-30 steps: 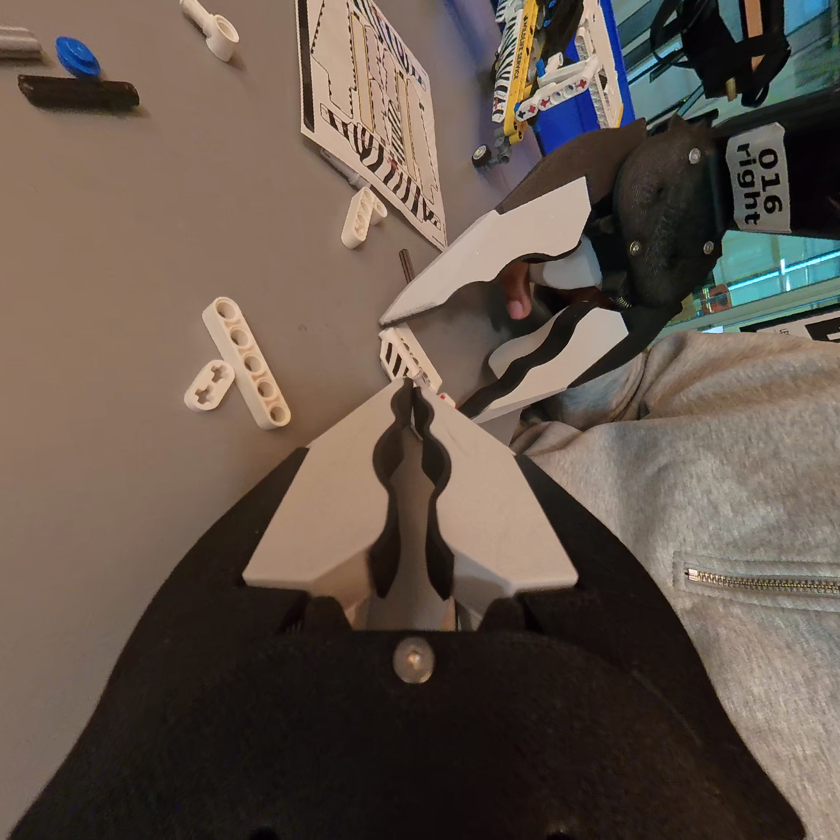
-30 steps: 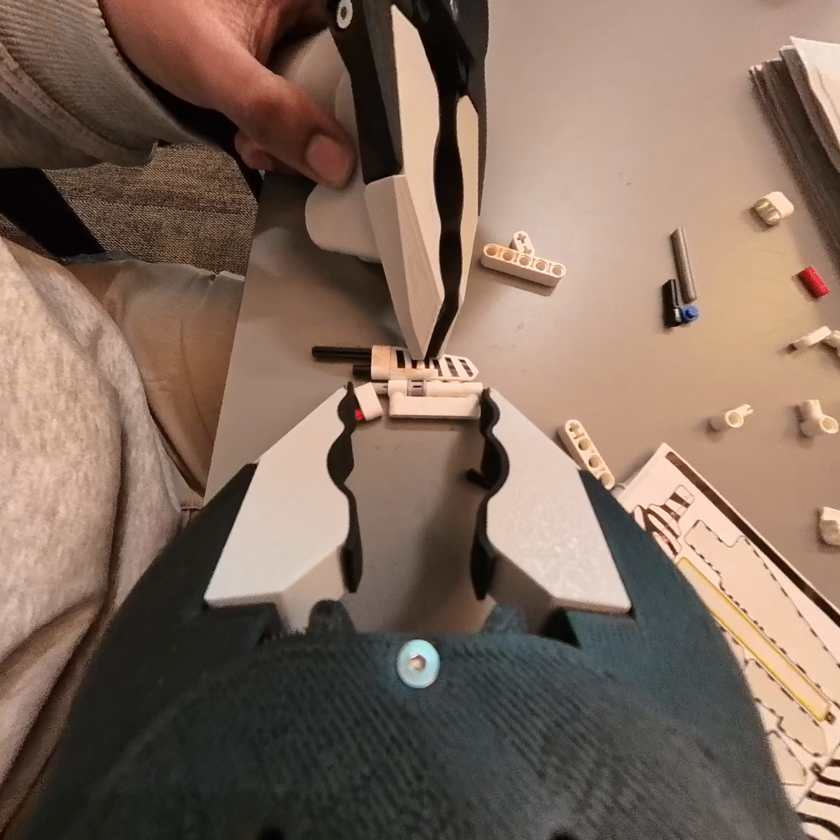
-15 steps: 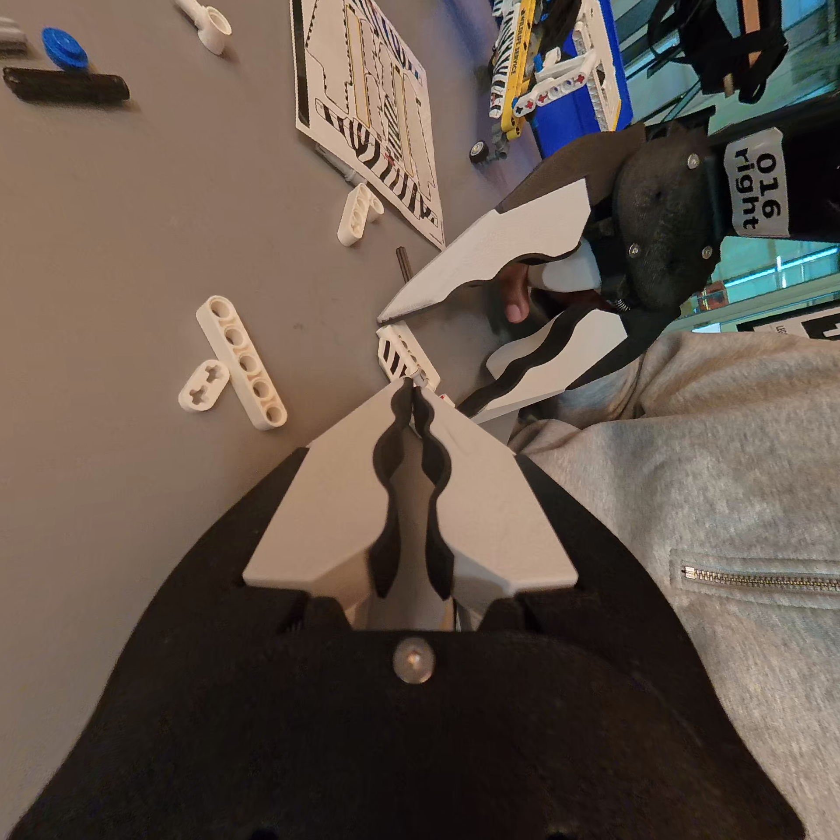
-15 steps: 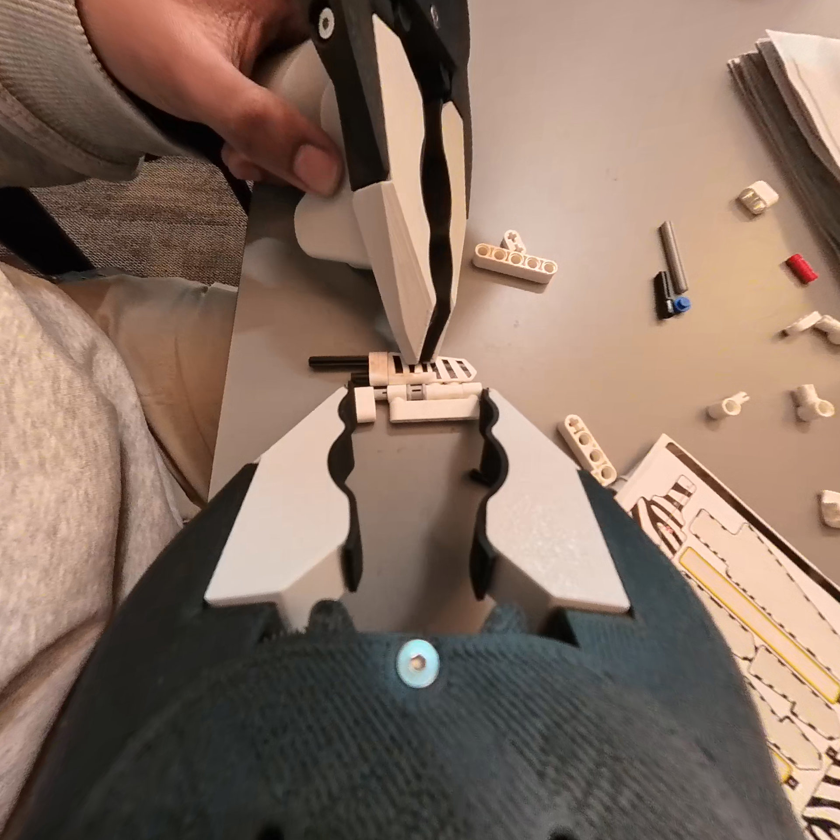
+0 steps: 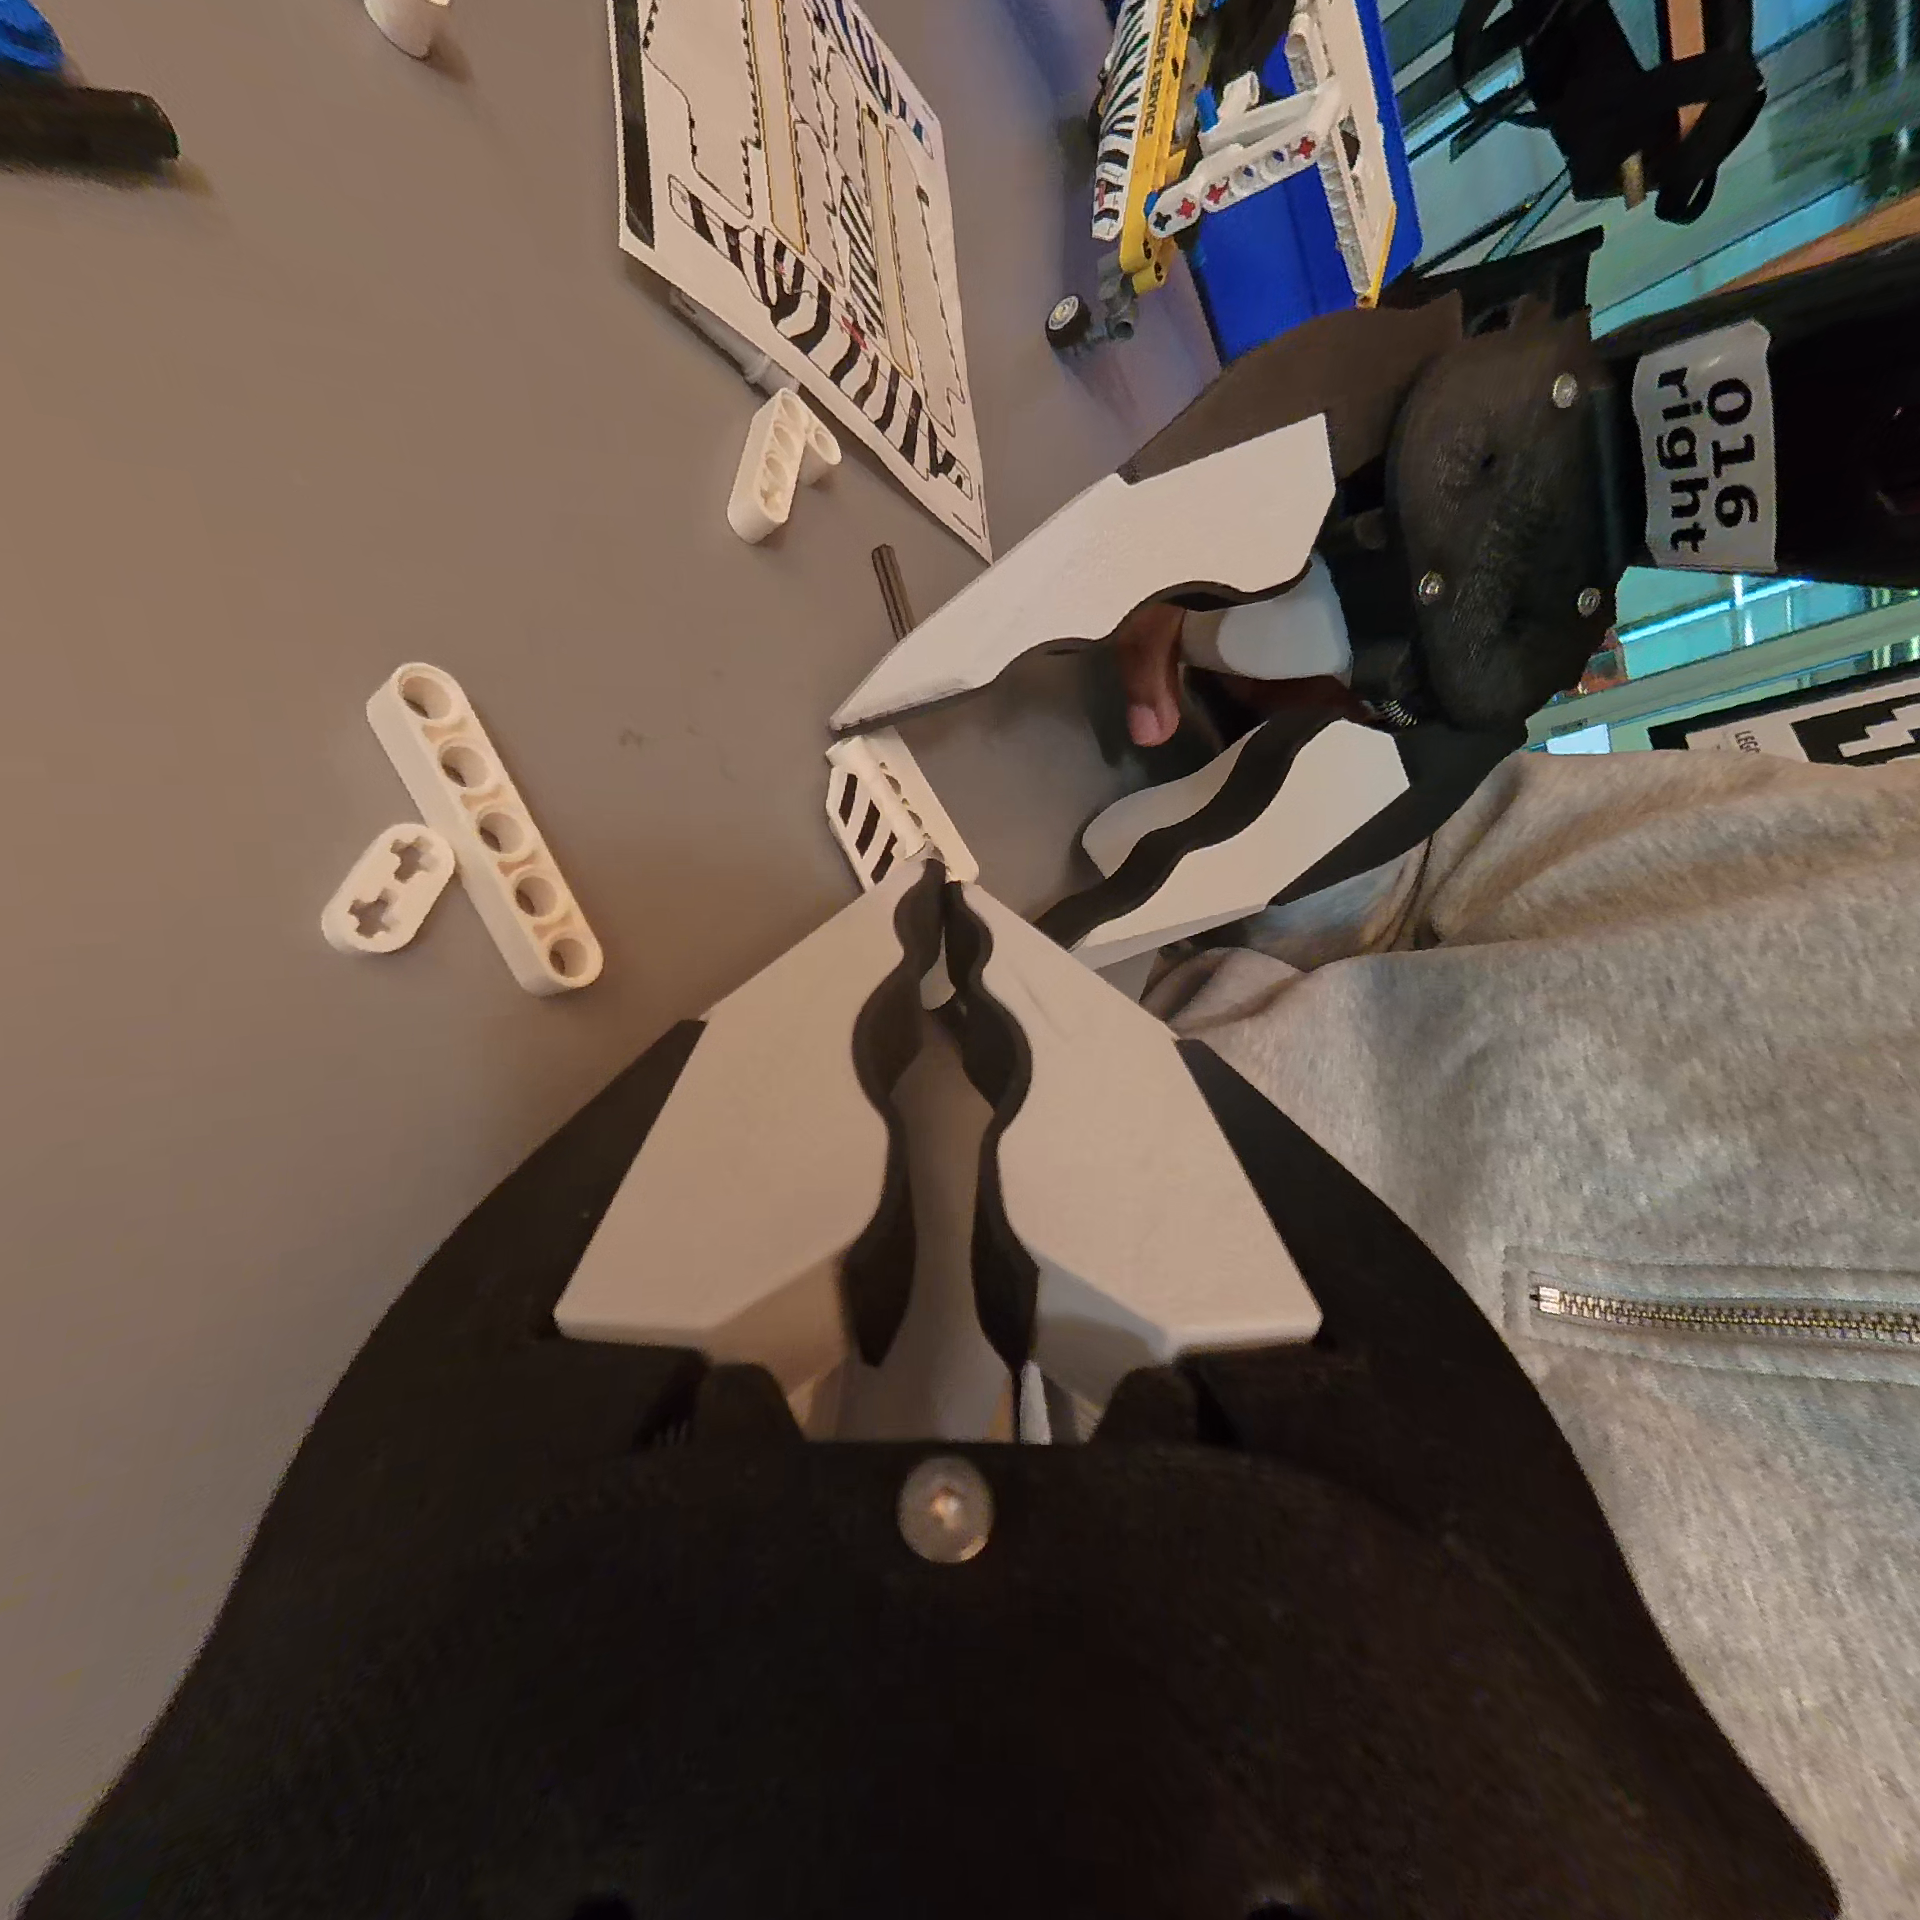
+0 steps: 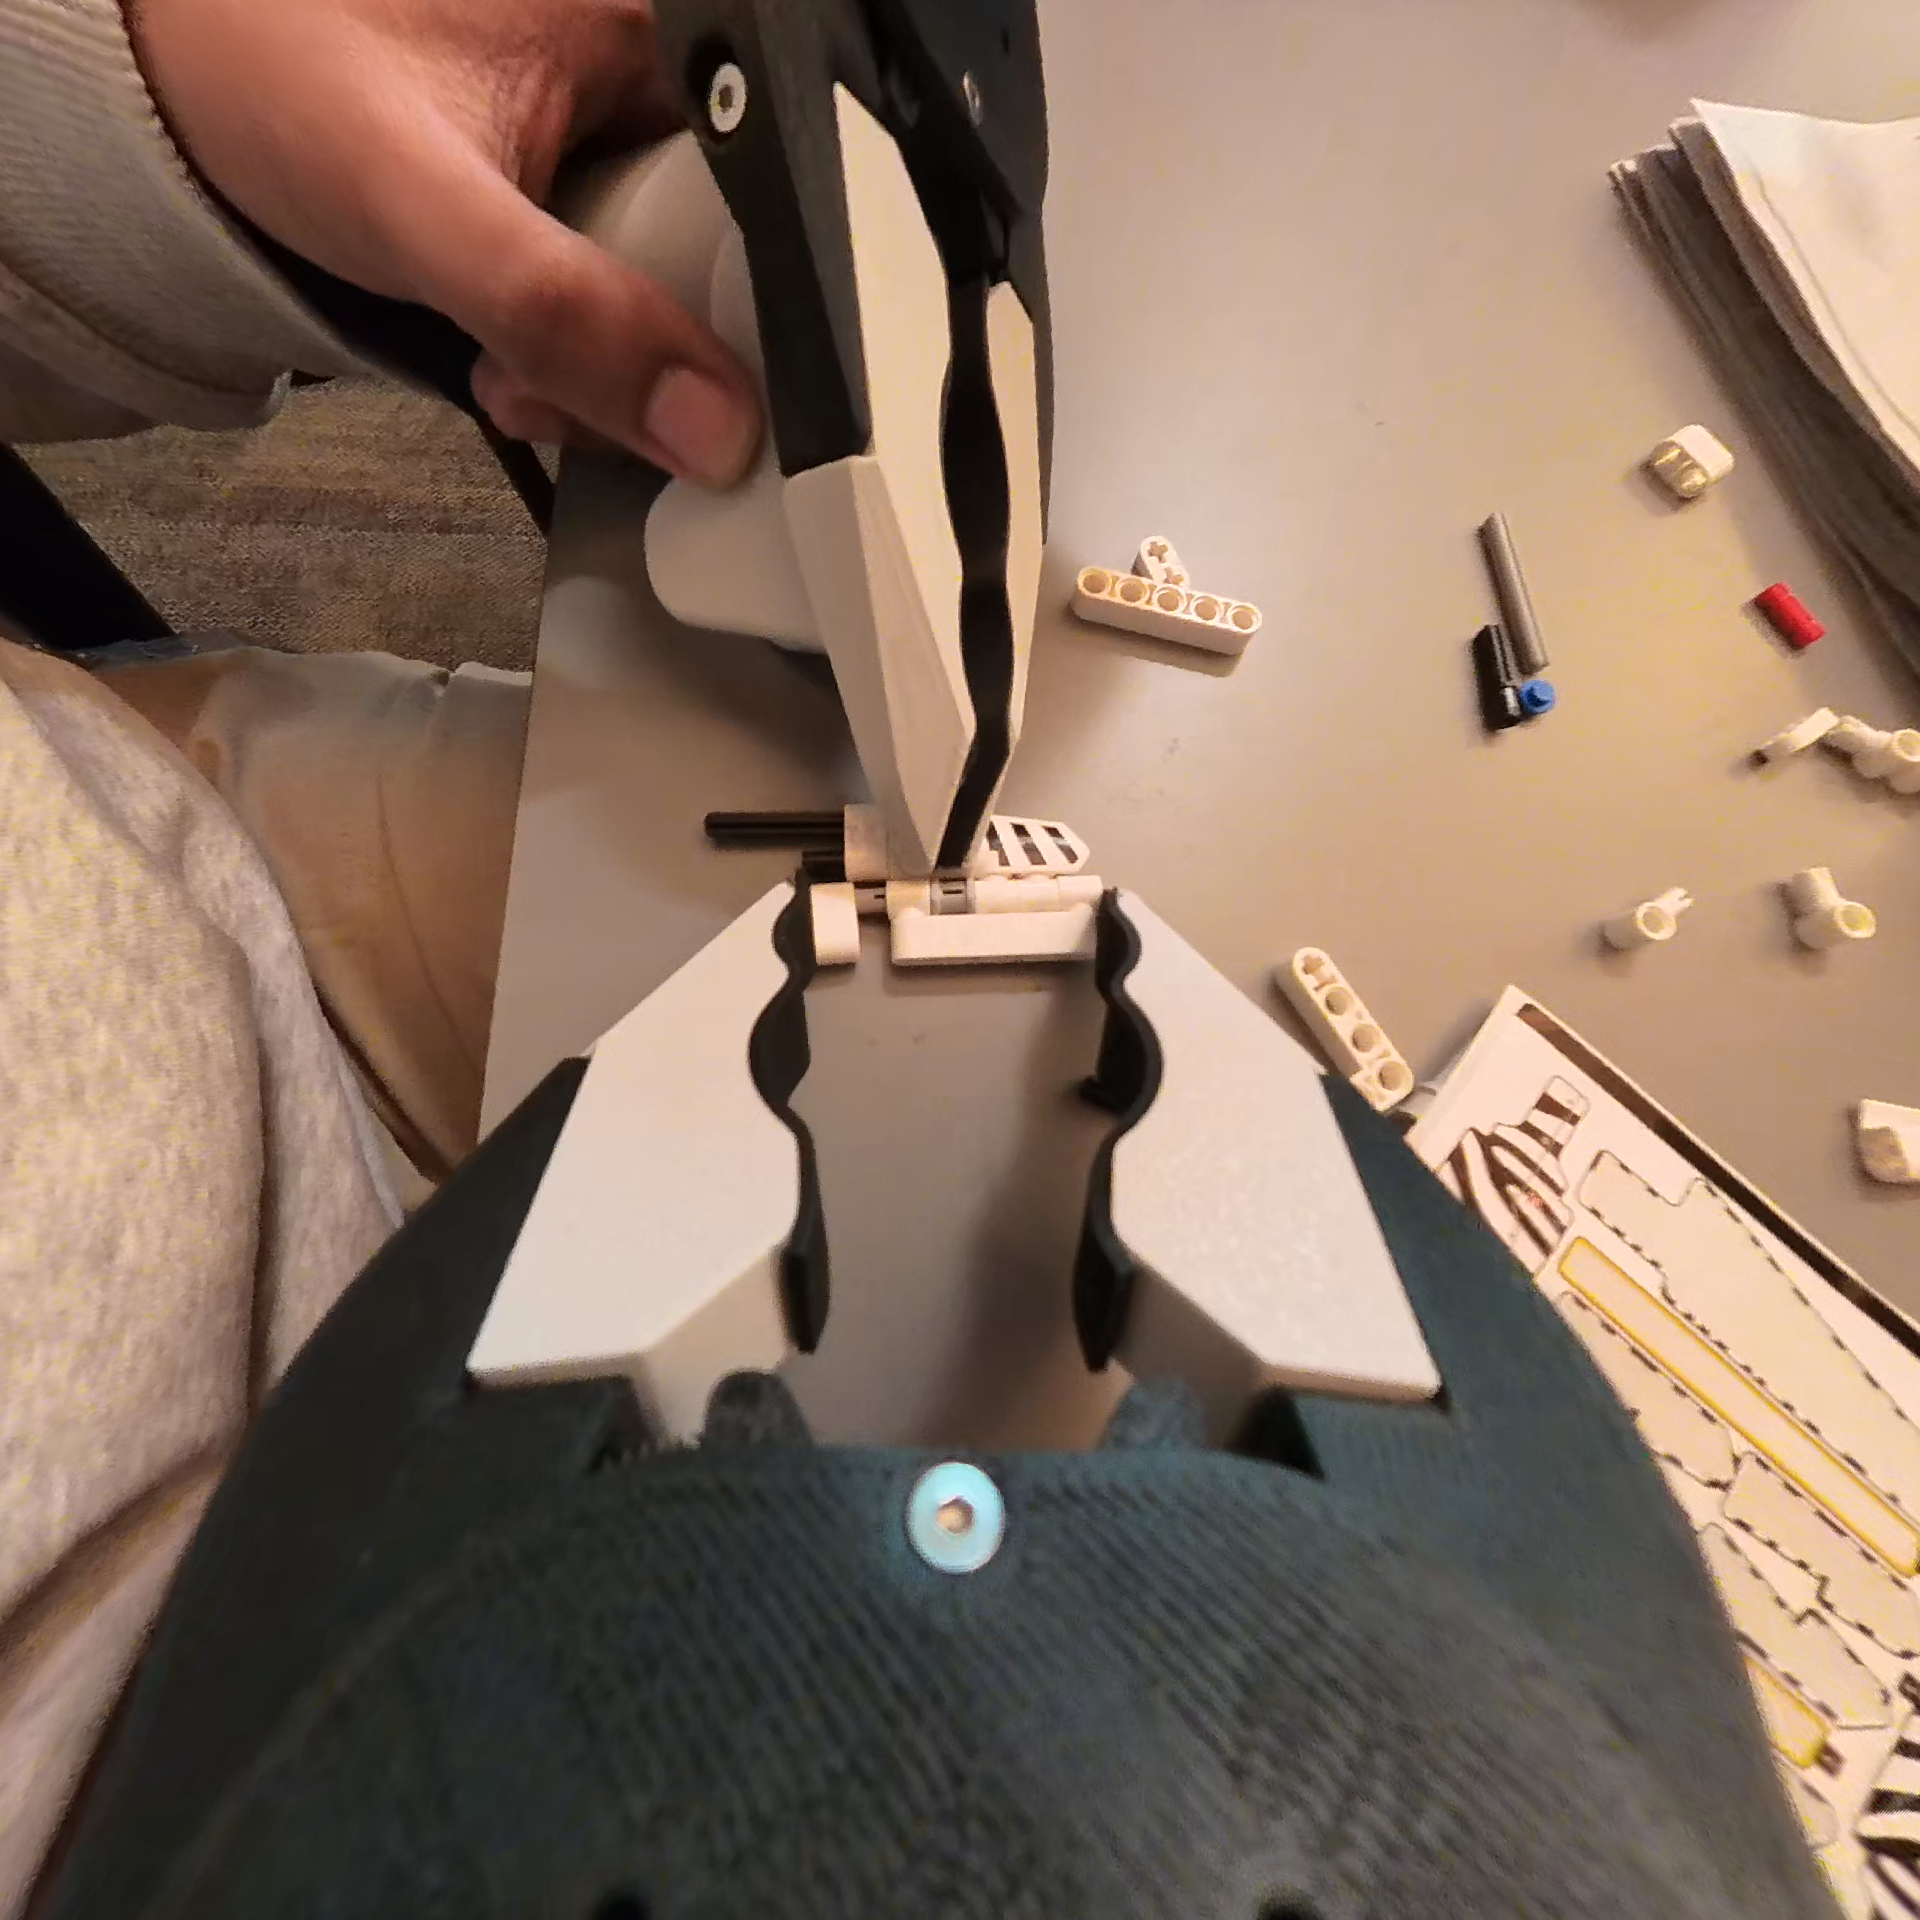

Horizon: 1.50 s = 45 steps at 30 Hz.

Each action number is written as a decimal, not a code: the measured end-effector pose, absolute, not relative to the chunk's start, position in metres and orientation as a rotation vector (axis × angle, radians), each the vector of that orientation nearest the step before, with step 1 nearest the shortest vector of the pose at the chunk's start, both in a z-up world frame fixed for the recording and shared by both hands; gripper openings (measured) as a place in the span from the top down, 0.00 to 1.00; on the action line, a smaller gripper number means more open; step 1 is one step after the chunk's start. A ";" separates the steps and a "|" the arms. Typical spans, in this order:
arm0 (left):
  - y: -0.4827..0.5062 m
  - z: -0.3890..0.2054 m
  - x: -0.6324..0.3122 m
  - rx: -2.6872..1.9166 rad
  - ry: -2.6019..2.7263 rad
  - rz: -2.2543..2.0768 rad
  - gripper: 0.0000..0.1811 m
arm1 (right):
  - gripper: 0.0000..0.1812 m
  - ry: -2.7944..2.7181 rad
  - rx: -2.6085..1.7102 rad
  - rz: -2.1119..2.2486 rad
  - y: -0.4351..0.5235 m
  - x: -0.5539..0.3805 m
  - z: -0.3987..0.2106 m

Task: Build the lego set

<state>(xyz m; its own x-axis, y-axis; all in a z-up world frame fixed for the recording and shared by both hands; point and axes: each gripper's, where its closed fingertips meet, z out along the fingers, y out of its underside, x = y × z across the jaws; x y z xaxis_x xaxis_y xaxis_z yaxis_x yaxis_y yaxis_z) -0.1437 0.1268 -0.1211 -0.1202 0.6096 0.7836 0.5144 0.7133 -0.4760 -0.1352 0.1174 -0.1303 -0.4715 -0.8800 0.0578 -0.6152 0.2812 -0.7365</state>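
A small white lego assembly with a zebra-striped panel [image 5: 883, 810] lies near the table's front edge; it also shows in the right wrist view [image 6: 987, 925]. My left gripper [image 5: 940, 883] is shut on the assembly's middle; in the right wrist view it [image 6: 956, 862] comes down from above, held by a hand. My right gripper [image 6: 956, 914] is open, with its fingertips on either side of the assembly's two ends. In the left wrist view the right gripper [image 5: 987, 800] straddles the assembly from the right.
A five-hole white beam [image 5: 483, 831] and a small two-hole link [image 5: 387, 888] lie to the left. A sticker sheet [image 5: 800, 229], a three-hole beam [image 6: 1351, 1029], axles [image 6: 1512, 592], a red pin [image 6: 1787, 613], stacked booklets [image 6: 1818, 260] and a partly built model [image 5: 1247, 135] lie around. Left and right tips are no more than a few centimetres apart.
My right gripper has moved forward, so the assembly now lies between its fingertips, its opening unchanged. My left gripper has stayed shut on the assembly.
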 end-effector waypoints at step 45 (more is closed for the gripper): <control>0.126 -0.121 -0.143 -0.828 -1.763 0.046 1.00 | 0.67 2.215 -1.259 -1.014 0.119 -0.136 -0.131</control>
<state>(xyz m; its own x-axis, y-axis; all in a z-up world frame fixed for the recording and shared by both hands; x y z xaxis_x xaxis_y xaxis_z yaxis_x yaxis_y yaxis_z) -0.1434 0.1257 -0.1207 -0.1211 0.5479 0.8277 0.5043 0.7522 -0.4241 -0.1359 0.1195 -0.1307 -0.5163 -0.8564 0.0116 -0.5684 0.3325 -0.7526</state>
